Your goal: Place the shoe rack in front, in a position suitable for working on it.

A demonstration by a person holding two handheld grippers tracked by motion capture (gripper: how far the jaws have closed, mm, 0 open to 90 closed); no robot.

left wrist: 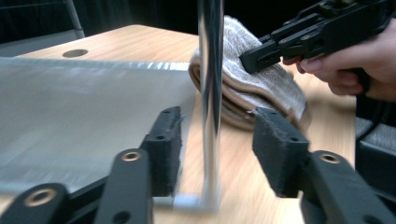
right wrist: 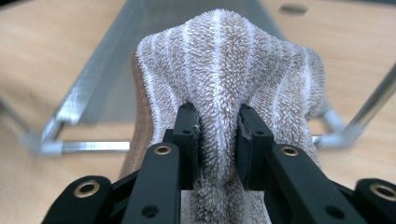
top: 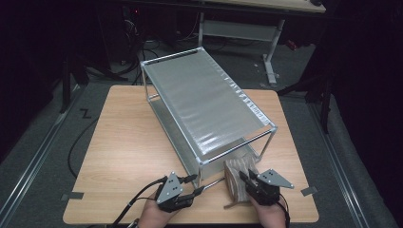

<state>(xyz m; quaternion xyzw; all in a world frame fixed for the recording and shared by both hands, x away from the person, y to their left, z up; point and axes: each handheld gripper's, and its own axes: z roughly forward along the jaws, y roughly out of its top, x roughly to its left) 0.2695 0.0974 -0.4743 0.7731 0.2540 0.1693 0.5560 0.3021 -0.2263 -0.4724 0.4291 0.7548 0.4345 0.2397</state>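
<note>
Folded striped towel lay on bench at near open end of metal rack, beside its front corner post. Pinched at raised fold by right tool, jaws narrow on pile. Left tool gaped wide, jaws astride post, touching nothing.

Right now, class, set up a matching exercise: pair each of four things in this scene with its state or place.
Things:
1. left hand-held gripper
2. right hand-held gripper
3. folded towel
4. metal shelf rack

States:
A. stands on the wooden table
B. pinched between two jaws
C. open around the rack's corner post
D. shut on striped cloth

Pairs: 1-C, 2-D, 3-B, 4-A
</note>
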